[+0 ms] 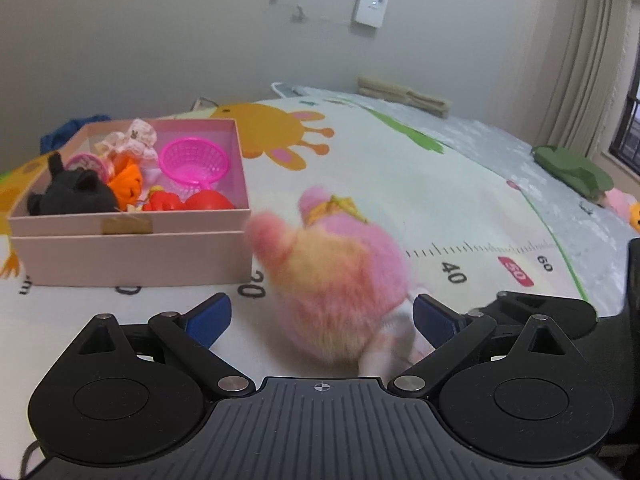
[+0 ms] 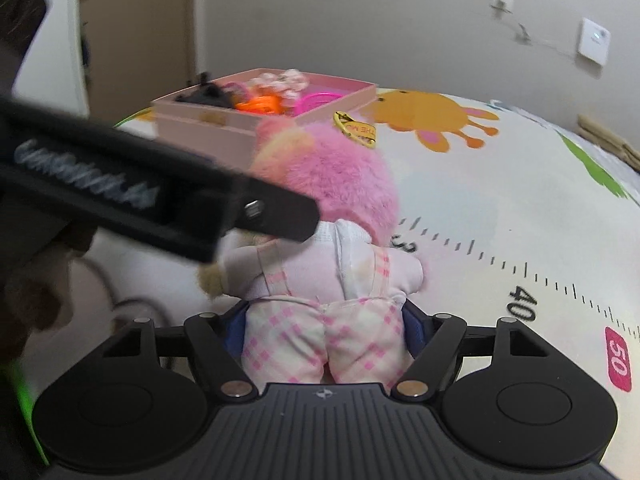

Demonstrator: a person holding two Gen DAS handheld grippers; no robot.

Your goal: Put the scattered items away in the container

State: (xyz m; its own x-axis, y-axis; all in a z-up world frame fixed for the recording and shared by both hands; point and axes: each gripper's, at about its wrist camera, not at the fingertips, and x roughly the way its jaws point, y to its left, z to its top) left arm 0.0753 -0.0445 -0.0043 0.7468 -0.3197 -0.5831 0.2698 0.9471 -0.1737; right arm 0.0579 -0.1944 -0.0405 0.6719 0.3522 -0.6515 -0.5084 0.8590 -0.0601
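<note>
From the left wrist, the left tool (image 1: pixel 322 318) gapes wide around the pink-haired plush doll (image 1: pixel 340 280) without pinching it, and the pink box (image 1: pixel 128 236) of toys sits near on the play mat (image 1: pixel 460 200). The right wrist alone shows the right tool (image 2: pixel 324 330) clamped on the doll's checked trousers, so the doll seems mid-carry, next needing a lift over the box's rim before release.
</note>
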